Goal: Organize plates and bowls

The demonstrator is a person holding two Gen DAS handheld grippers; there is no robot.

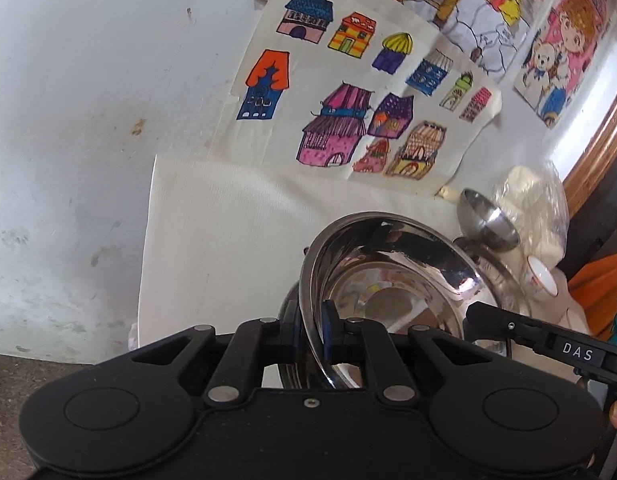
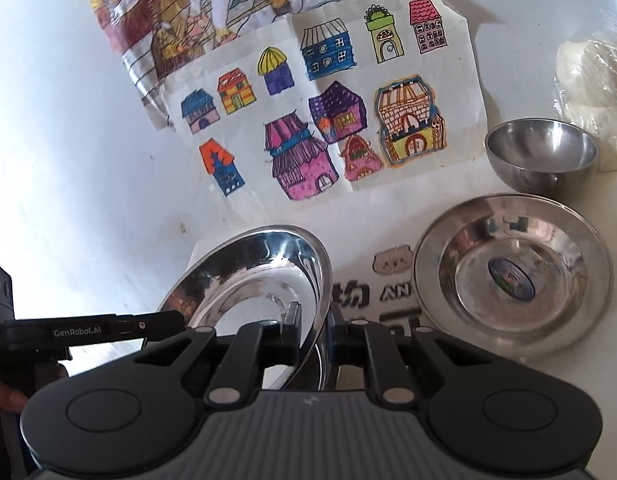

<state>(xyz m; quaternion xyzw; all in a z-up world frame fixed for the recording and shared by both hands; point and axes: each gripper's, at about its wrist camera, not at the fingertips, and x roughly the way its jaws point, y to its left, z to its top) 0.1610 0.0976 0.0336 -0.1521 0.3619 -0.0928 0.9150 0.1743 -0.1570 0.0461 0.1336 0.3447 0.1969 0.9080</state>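
Observation:
A shiny steel plate [image 1: 388, 280] hangs tilted above the white cloth, held from both sides. My left gripper [image 1: 312, 336] is shut on its left rim, with the rim pinched between the blue pads. My right gripper [image 2: 313, 332] is shut on the same plate [image 2: 248, 280] at its right rim. Each gripper shows in the other's view, reaching the plate's far edge. A second steel plate [image 2: 512, 272] with an oval sticker lies flat on the cloth to the right. Behind it stands a small steel bowl [image 2: 542, 152].
Coloured drawings of houses [image 2: 320, 112] lie on the white table [image 2: 68, 140] beyond the plates. A plastic bag of white stuff [image 2: 588, 80] sits at the far right by the bowl. A small white cup [image 1: 542, 280] stands near the table's right edge.

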